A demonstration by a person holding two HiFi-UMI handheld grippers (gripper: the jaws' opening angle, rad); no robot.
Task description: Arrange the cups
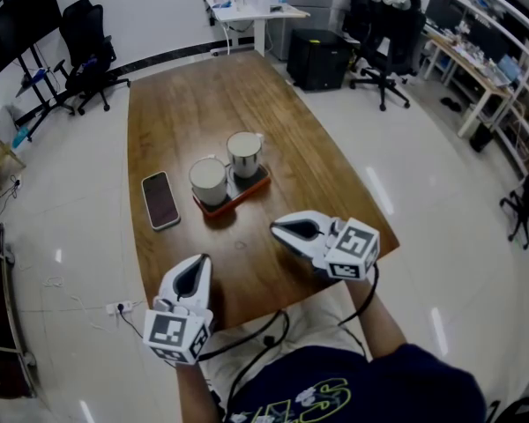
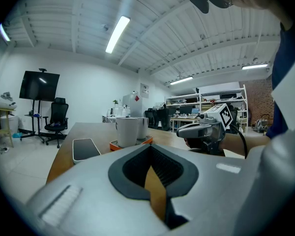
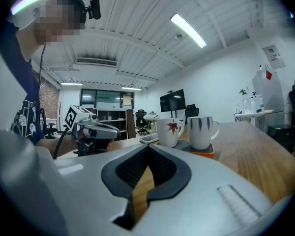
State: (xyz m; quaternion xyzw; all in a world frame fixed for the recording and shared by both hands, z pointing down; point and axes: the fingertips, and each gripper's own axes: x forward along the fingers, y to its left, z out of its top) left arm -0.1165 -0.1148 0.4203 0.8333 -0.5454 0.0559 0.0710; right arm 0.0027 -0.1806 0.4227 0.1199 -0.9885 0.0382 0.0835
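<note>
Looking down in the head view: left cup point(image 1: 208, 181) and right cup point(image 1: 244, 153) stand side by side on a tray point(image 1: 222, 210) mid-table point(image 1: 194, 104). A phone point(image 1: 160, 200) lies just left of the tray. Left gripper point(image 1: 202, 261) and right gripper point(image 1: 277, 228) are at the near edge, apart from the cups. Left gripper view: jaws together, nothing between them, cups ahead past the phone. Right gripper view: jaws together, empty, both cups ahead on the tray, left gripper off to the side.

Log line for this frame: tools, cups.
left tool: shut, empty | right tool: shut, empty | leaf cup, striped cup: upright on tray, untouched | phone: left of tray
</note>
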